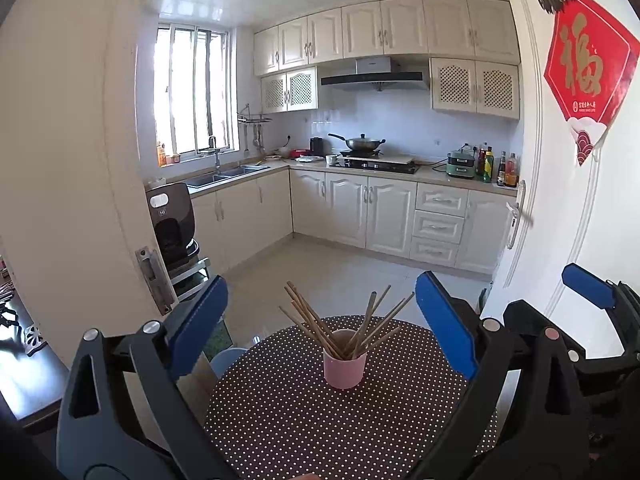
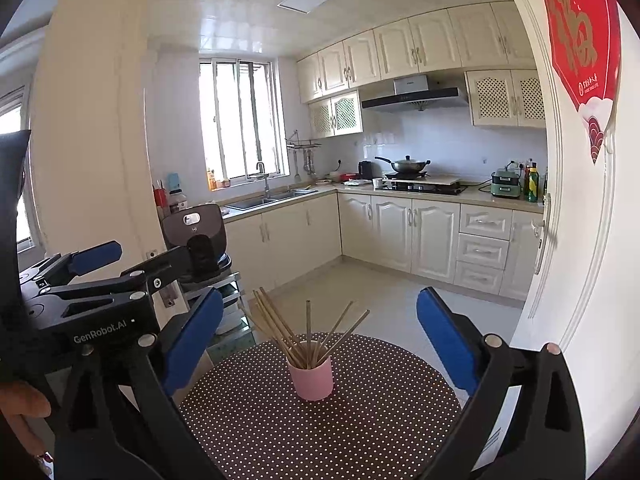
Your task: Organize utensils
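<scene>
Ahead of you the kitchen opens up: cream wall cabinets [image 1: 384, 28] run above a range hood [image 1: 374, 76], and under it a lidded wok [image 1: 360, 143] sits on the hob [image 1: 376, 165]. At the table's right end you've got a green cooker [image 1: 460, 163] just beside a cluster of bottles [image 1: 496, 166]. Left of the corner, a steel sink [image 1: 224, 174] lies beneath the bright window [image 1: 192, 92]. On the open door at your right hangs a red paper charm [image 1: 588, 64].

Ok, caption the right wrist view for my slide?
Open right gripper faces pink cup of wooden chopsticks on polka-dot round table.
</scene>
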`<action>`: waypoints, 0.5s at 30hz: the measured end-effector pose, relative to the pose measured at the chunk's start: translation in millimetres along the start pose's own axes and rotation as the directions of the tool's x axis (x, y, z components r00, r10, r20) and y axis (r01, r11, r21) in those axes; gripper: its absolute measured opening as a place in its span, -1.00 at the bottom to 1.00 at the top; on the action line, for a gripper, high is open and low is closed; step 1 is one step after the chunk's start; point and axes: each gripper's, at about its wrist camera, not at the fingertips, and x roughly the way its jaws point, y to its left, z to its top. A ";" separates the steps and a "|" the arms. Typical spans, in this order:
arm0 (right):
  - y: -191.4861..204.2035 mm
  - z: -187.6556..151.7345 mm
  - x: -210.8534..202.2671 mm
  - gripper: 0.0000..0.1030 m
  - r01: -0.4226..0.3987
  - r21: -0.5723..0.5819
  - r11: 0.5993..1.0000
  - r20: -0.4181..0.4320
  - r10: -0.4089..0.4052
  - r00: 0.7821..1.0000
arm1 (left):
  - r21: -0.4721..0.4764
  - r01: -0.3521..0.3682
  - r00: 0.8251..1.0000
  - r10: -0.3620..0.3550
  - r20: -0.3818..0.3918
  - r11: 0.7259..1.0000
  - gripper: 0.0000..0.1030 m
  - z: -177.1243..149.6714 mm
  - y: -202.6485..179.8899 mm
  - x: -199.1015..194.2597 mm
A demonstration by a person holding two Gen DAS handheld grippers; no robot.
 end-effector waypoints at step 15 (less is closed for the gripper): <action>1.7 2.5 -1.8 0.83 -0.004 0.000 1.000 0.000 0.004 1.000 | 0.005 -0.008 1.000 0.007 0.017 1.000 0.81 -1.2 2.5 -2.1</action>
